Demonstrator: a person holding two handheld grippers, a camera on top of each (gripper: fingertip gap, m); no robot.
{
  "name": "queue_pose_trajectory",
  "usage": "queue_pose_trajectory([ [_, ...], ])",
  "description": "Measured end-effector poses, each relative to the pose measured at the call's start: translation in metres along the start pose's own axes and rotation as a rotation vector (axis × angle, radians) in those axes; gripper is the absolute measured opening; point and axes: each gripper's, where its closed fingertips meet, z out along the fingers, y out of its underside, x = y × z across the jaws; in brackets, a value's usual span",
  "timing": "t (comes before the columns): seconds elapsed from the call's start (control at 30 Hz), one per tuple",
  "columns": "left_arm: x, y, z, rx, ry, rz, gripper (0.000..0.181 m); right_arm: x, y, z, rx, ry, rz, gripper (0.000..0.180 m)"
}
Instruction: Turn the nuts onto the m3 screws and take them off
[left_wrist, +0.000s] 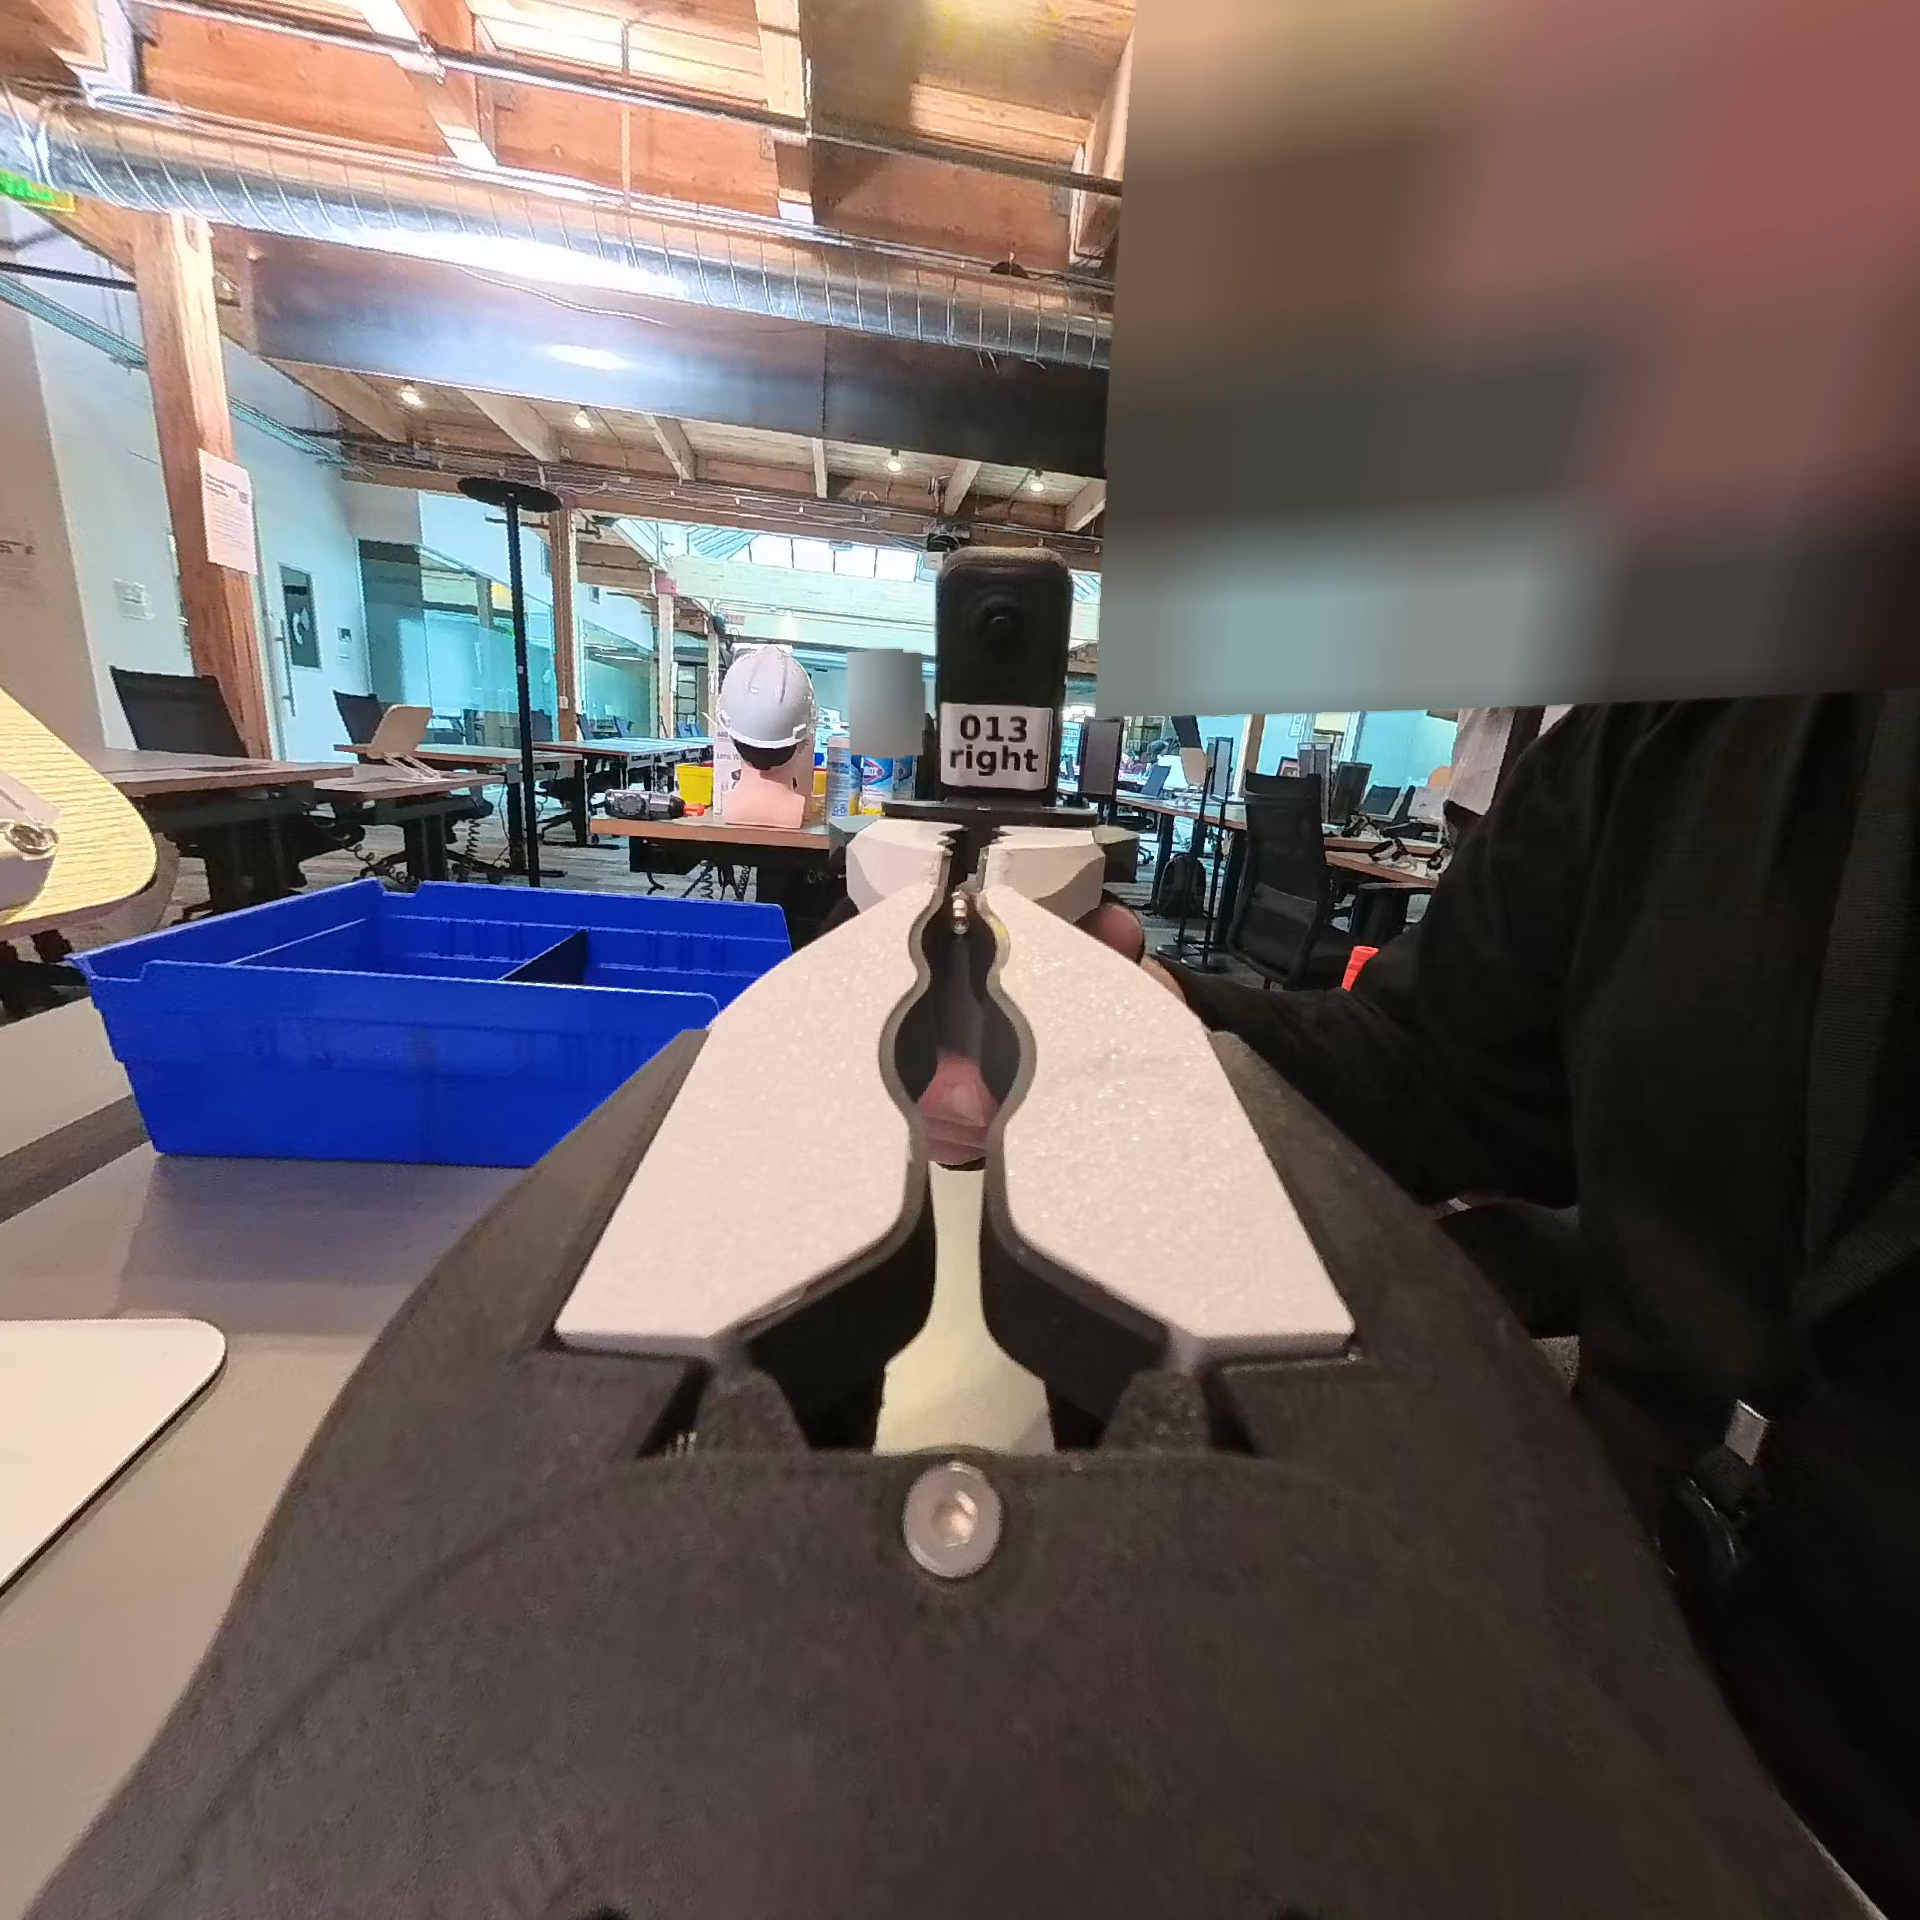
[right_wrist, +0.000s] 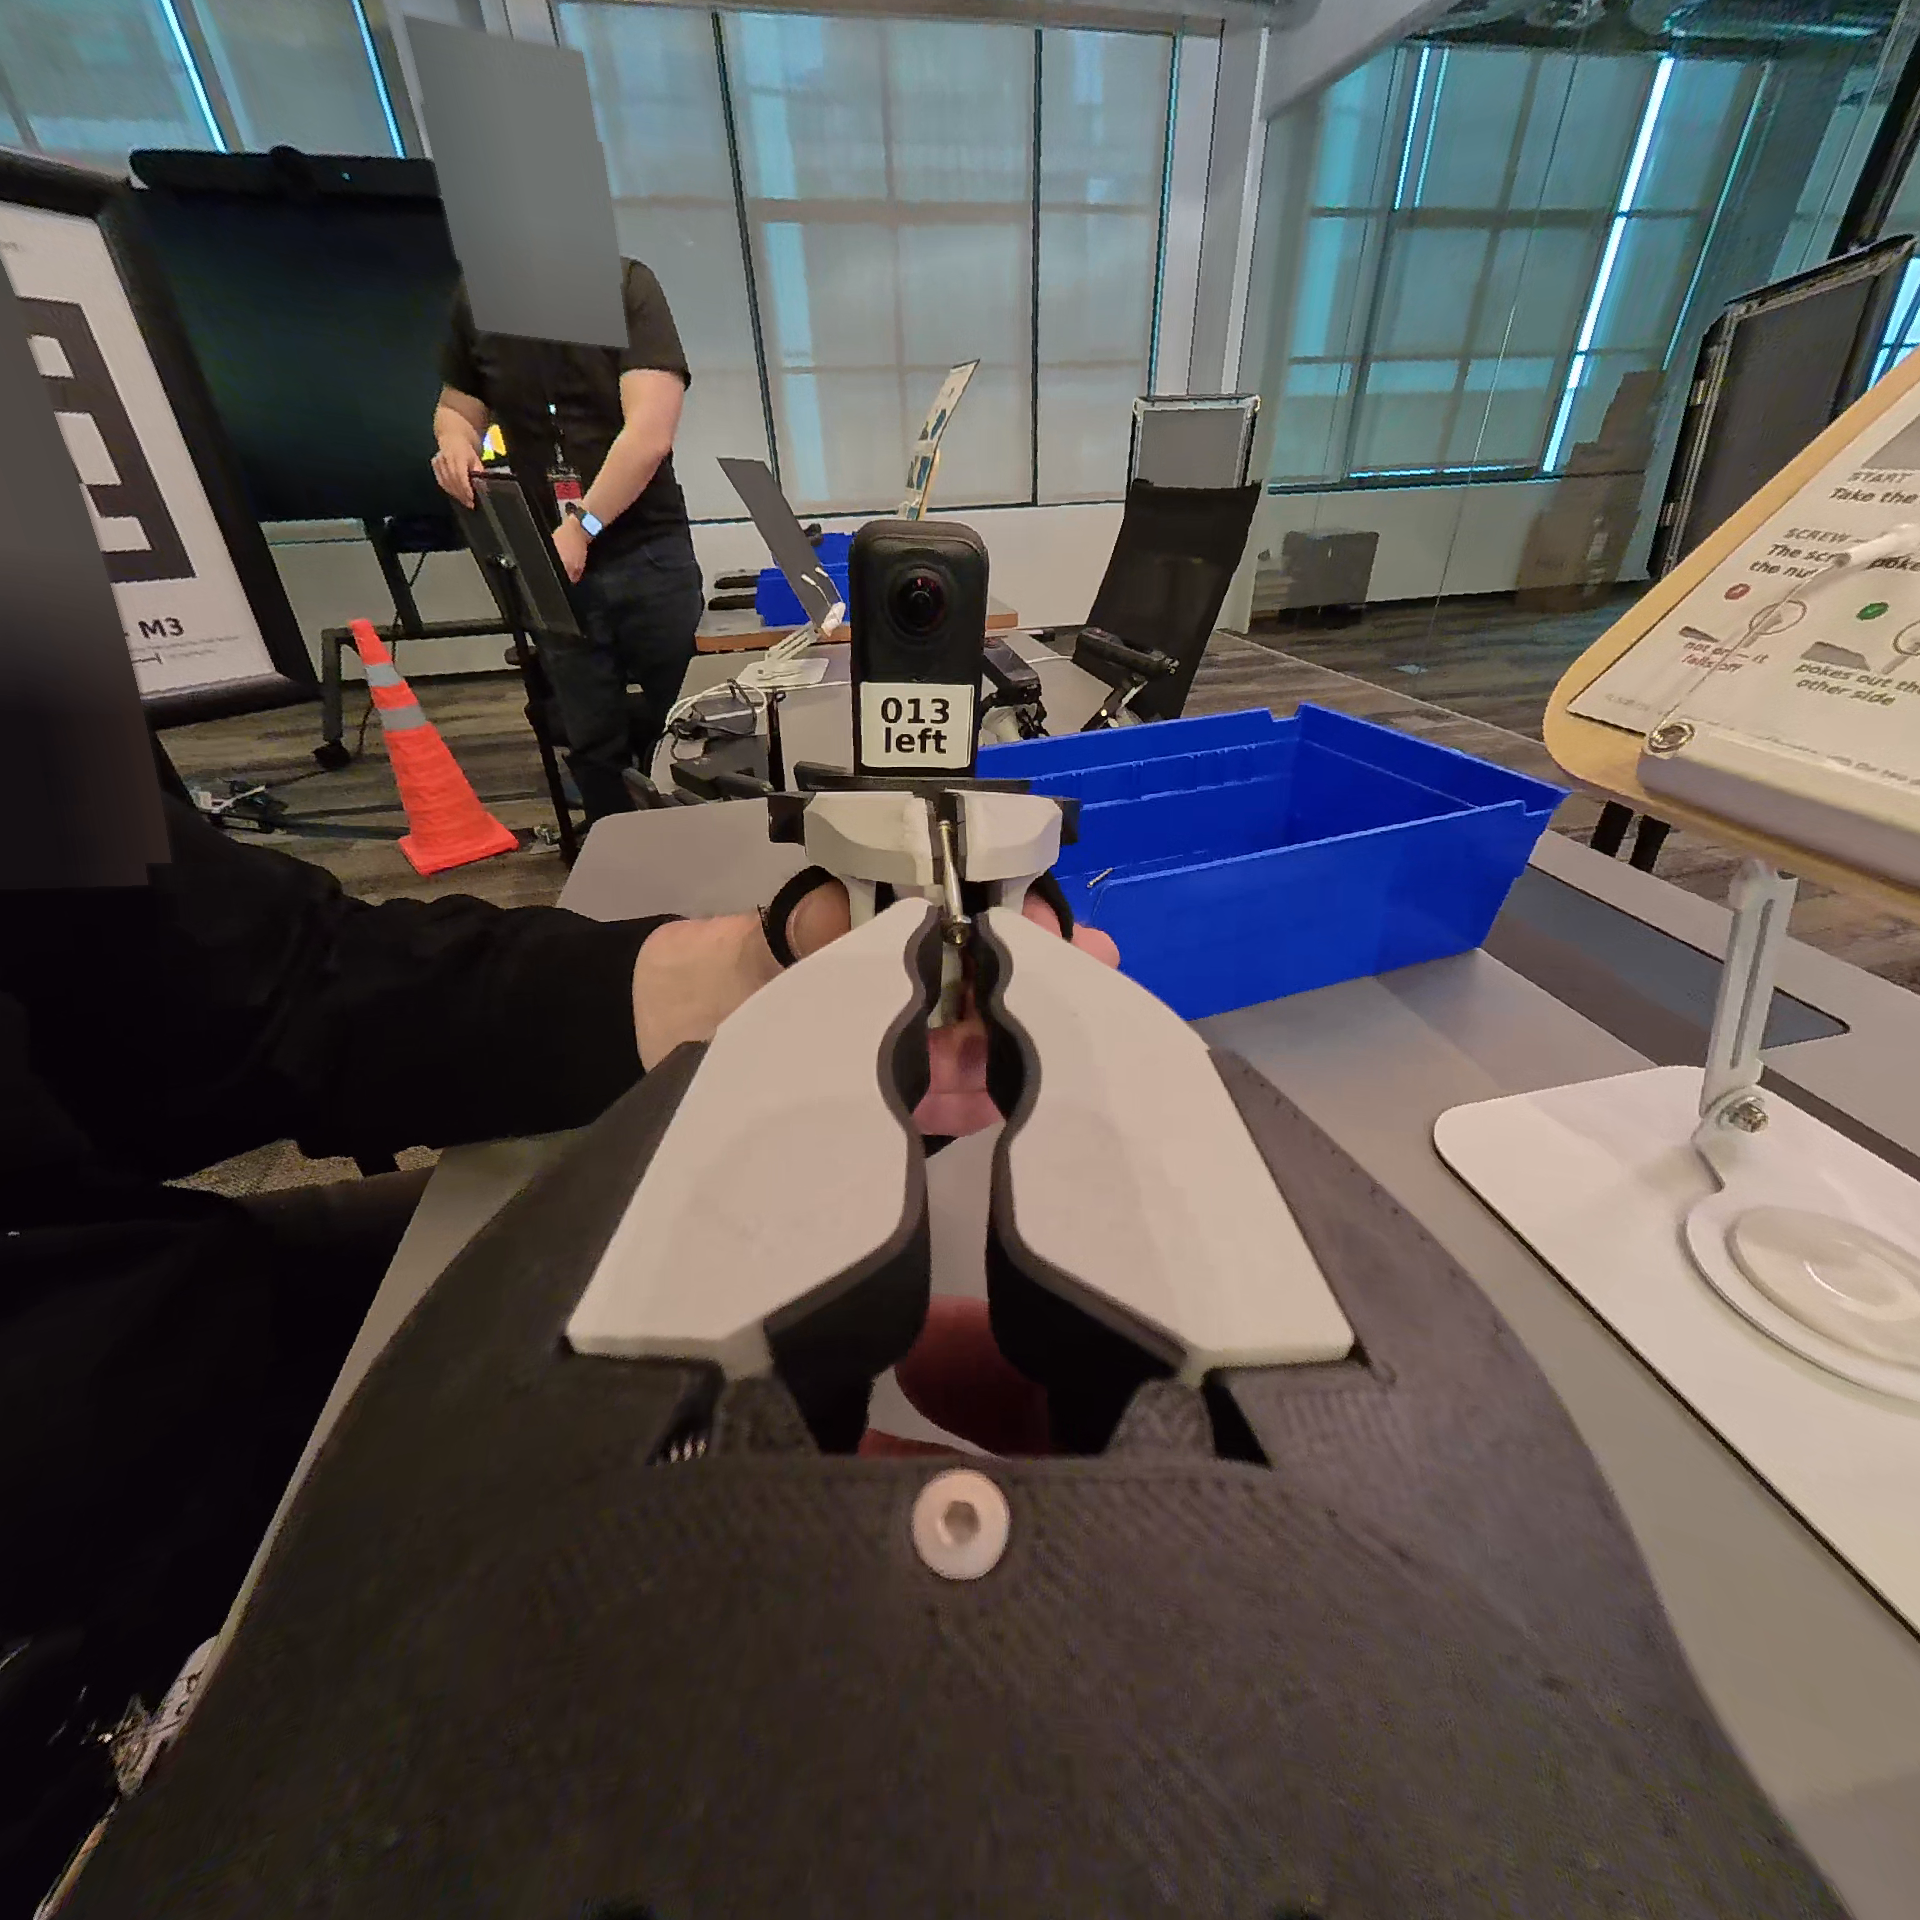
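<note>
The two grippers meet tip to tip above the grey table. In the left wrist view my left gripper is shut on a small silver screw at its tips. My right gripper faces it just beyond, fingers together. In the right wrist view my right gripper is shut, with what looks like a small nut pinched at its tips. The thin screw runs from that nut up into the gap of the left gripper. The nut is too small to see clearly.
A blue divided bin stands on the table beside the grippers; it also shows in the right wrist view. An instruction board stands on a white base. A person's black sleeve is close by. Another person stands farther back. Both grippers' tips are close together, under 4 cm apart.
</note>
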Motion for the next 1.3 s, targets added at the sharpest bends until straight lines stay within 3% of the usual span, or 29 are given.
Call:
queue_pose_trajectory([
  [0.17,0.003,-0.001,0.001,0.006,0.024,-0.037,0.003,-0.003,-0.001,-0.001,0.004,0.028,-0.138,0.005],
  [0.37,0.004,0.0,0.006,0.033,0.061,-0.234,0.003,-0.002,-0.002,-0.006,-0.13,0.161,-0.627,0.005],
  [0.7,0.005,0.0,0.007,0.059,0.057,-0.265,0.003,-0.001,-0.005,-0.009,-0.146,0.23,-0.79,0.005],
  [0.93,0.006,-0.001,0.006,0.085,0.065,-0.313,0.003,0.0,-0.002,-0.011,-0.222,0.291,-1.058,0.005],
  [1.13,-0.003,0.012,-0.001,0.006,-0.017,-0.237,0.003,0.01,-0.004,-0.044,-0.198,0.309,-0.806,0.005],
  [1.3,-0.016,0.024,-0.015,-0.081,-0.153,-0.117,0.003,0.07,-0.013,-0.132,-0.339,0.555,-0.65,0.005],
])
